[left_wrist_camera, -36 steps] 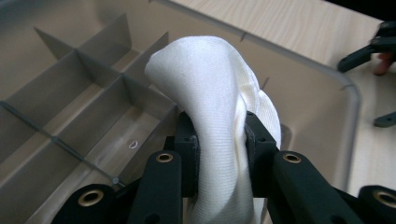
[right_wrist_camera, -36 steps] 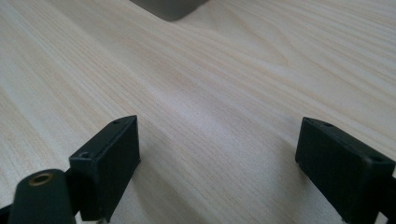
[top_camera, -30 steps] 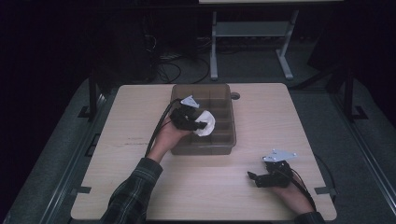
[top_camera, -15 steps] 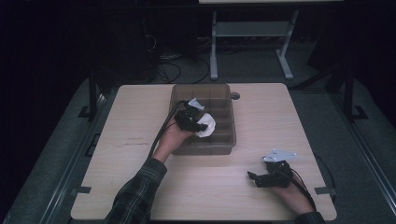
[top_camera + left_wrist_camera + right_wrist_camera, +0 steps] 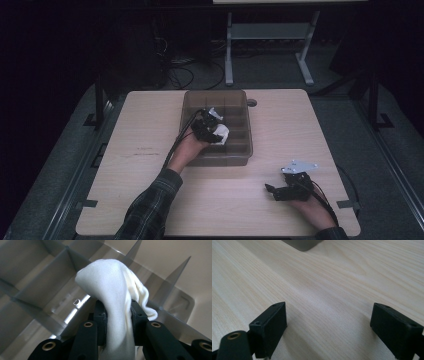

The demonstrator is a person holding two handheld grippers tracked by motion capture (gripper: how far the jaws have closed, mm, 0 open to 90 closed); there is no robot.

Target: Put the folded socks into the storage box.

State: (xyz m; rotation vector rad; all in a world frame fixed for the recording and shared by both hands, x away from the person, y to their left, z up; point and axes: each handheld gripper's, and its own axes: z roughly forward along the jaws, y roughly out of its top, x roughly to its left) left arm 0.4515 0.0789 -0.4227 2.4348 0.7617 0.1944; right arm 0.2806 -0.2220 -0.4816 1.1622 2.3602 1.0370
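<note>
A translucent grey compartment box (image 5: pixel 190 102) stands at the middle back of the wooden table. My left gripper (image 5: pixel 212 132) hovers over its near compartments, shut on a bundled white cloth (image 5: pixel 220 133). In the left gripper view the white cloth (image 5: pixel 110 282) bulges up from between the two black jaws, above the box's dividers (image 5: pixel 35 287). My right gripper (image 5: pixel 272 192) rests low at the table's front right, jaws spread wide with bare wood between them. The right gripper (image 5: pixel 328 322) faces the box's corner (image 5: pixel 302 243) far off.
The wooden table (image 5: pixel 140 165) has bare room left of the box and along the front. A small dark round hole (image 5: pixel 251 103) sits just right of the box's back corner. A metal stand (image 5: pixel 265 35) rises behind the table.
My left gripper has moved with the white cloth a little farther over the box and lower into it. The right gripper has stayed where it was.
</note>
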